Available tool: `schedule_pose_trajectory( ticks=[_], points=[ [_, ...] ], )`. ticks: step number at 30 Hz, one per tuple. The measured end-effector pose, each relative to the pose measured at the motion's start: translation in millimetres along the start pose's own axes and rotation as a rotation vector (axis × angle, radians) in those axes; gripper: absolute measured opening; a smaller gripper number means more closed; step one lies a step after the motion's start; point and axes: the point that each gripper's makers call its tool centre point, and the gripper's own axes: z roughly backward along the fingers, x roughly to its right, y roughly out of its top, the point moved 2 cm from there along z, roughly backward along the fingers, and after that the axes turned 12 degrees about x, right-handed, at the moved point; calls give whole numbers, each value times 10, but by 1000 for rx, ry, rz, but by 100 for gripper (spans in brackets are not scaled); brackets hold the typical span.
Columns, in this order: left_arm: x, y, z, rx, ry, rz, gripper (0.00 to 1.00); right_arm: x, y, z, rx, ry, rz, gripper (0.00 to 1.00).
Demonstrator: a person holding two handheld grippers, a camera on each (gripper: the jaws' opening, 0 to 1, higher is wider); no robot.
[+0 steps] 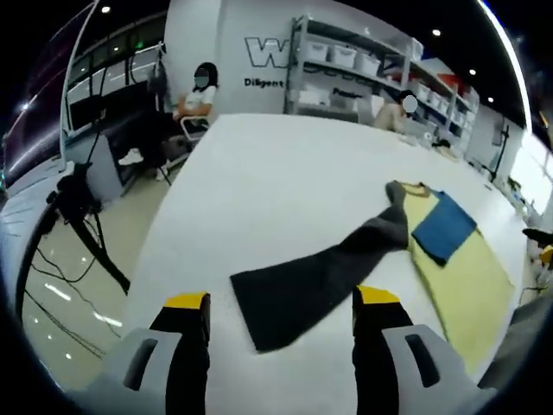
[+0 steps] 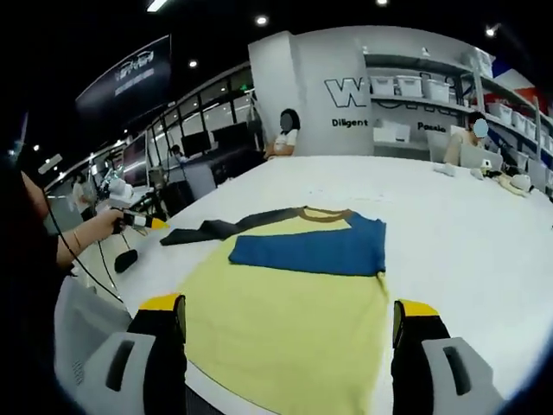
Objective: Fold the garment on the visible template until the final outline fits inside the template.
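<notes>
A yellow T-shirt (image 2: 285, 320) with a blue sleeve (image 2: 311, 249) folded across it is laid flat on the white worktop (image 2: 467, 251), directly ahead of the right hand-held gripper (image 2: 289, 346), whose jaws are spread open. The dark grey sleeve (image 1: 320, 281) is extended between the open jaws of the left hand-held gripper (image 1: 281, 333).

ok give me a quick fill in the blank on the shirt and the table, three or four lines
1. The body of the garment is ____ in colour.
2. The sleeve folded across its chest is ____.
3. The dark grey sleeve lies stretched out on the ____ table.
4. The right gripper holds its fingers ____.

Missing words: yellow; blue; white; open
</notes>
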Motion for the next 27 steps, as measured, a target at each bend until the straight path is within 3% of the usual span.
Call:
schedule_pose_trajectory(
  ticks=[3, 7, 13, 17, 21, 27],
  points=[
    [-73, -5, -83, 3, 22, 8, 46, 41, 4, 17, 3, -18, 0, 98],
    [-134, 23, -187, 20, 44, 33, 44, 55, -11, 26, 3, -28, -9, 98],
    [-148, -87, -312, -30, 46, 33, 39, 46, -36, 20, -9, -28, 3, 96],
    [-120, -122, -337, -31, 36, 44, 38, 61, -43, 19, -5, -38, 0, 96],
    [-144, -213, -381, -63, 44, 31, 35, 103, -104, 24, -13, -62, -7, 90],
    [-189, -178, -456, -38, 45, 25, 29, 102, -141, 47, -17, -59, -8, 94]
  ],
)
